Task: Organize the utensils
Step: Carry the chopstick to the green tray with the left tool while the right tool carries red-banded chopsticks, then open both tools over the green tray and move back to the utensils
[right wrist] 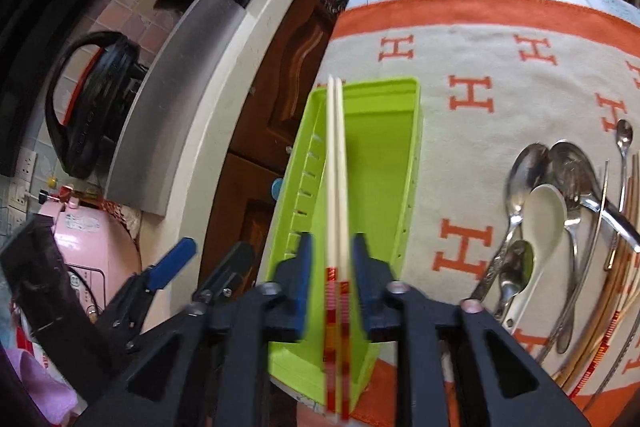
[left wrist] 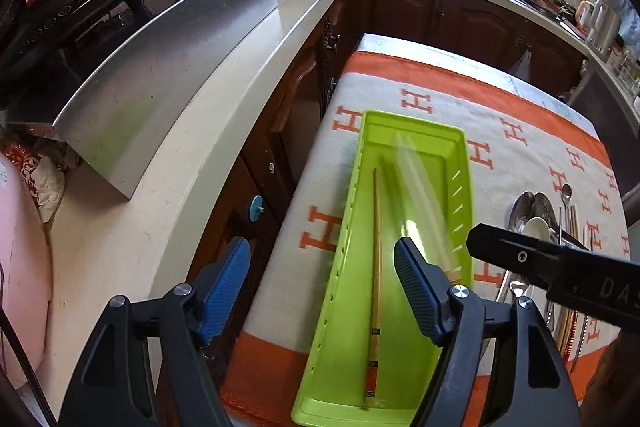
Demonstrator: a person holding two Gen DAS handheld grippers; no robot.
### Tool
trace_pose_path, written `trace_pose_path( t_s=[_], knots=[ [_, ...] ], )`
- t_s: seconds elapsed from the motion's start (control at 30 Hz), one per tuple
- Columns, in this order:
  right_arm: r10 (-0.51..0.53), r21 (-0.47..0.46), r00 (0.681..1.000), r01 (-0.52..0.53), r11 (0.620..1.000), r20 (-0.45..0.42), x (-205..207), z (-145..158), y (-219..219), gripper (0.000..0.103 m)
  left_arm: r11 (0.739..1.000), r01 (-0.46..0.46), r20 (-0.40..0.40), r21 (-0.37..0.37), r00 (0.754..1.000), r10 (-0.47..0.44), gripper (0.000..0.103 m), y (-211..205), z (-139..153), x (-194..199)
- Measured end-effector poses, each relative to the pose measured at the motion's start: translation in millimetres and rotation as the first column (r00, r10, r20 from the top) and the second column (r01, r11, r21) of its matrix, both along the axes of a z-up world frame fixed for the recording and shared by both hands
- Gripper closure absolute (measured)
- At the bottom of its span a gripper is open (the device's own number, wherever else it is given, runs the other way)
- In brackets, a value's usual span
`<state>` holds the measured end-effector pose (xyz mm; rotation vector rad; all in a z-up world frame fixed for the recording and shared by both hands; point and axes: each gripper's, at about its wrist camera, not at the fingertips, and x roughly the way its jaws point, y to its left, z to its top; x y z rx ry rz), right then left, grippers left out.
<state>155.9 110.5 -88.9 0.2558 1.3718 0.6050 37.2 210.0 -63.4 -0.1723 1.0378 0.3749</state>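
Note:
A lime-green tray (left wrist: 460, 163) lies on an orange-and-white cloth (left wrist: 500, 115). One bamboo chopstick with a red end (left wrist: 375, 267) lies inside it. My left gripper (left wrist: 322, 287) is open and empty, with one finger over the tray's left side. My right gripper (right wrist: 331, 267) has its jaws slightly apart around a pair of pale chopsticks with red-banded ends (right wrist: 335, 163), above the tray (right wrist: 412, 163). Those chopsticks show as a pale motion blur in the left wrist view (left wrist: 420, 187); I cannot tell if they are gripped or falling.
A pile of metal spoons, a white ceramic spoon (right wrist: 538, 223) and more chopsticks lies on the cloth to the right (left wrist: 536, 215). A countertop (left wrist: 168, 187) with a steel panel and a black pot runs along the left. A pink appliance (right wrist: 92, 251) stands at the left.

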Motion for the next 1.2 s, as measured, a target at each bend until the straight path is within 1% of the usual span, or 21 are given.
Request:
trace_pose_path(
  t_s=[0.03,0.2,0.37,0.57,0.83,1.07,1.2],
  knots=[
    [0.000,0.001,1.000,0.000,1.000,0.007,-2,0,1,0.064,1.000,0.000,-0.001,-0.006,1.000,-0.001,0.030,1,0,0],
    [0.052,-0.021,0.997,-0.051,0.998,0.061,-12,9,-3,0.064,1.000,0.004,-0.001,-0.018,1.000,-0.004,0.030,-1,0,1],
    [0.061,-0.053,0.992,-0.055,0.997,0.114,-16,19,-28,0.064,1.000,0.025,0.000,-0.018,1.000,-0.025,0.030,-12,1,0],
    [0.076,-0.110,0.978,-0.055,0.992,0.192,-27,32,-72,0.064,0.998,0.056,0.001,-0.028,0.998,-0.056,0.030,-30,3,0],
    [0.033,-0.160,0.973,0.005,0.987,0.230,-43,38,-144,0.064,0.988,0.149,0.010,-0.034,0.989,-0.148,0.030,-71,6,6],
    [-0.055,-0.183,0.965,0.105,0.977,0.258,-52,39,-210,0.064,0.971,0.232,0.026,-0.050,0.973,-0.231,0.030,-110,9,12],
    [-0.093,-0.194,0.957,0.150,0.969,0.276,-54,39,-237,0.064,0.959,0.272,0.033,-0.074,0.962,-0.271,0.030,-126,7,16]
  ],
)
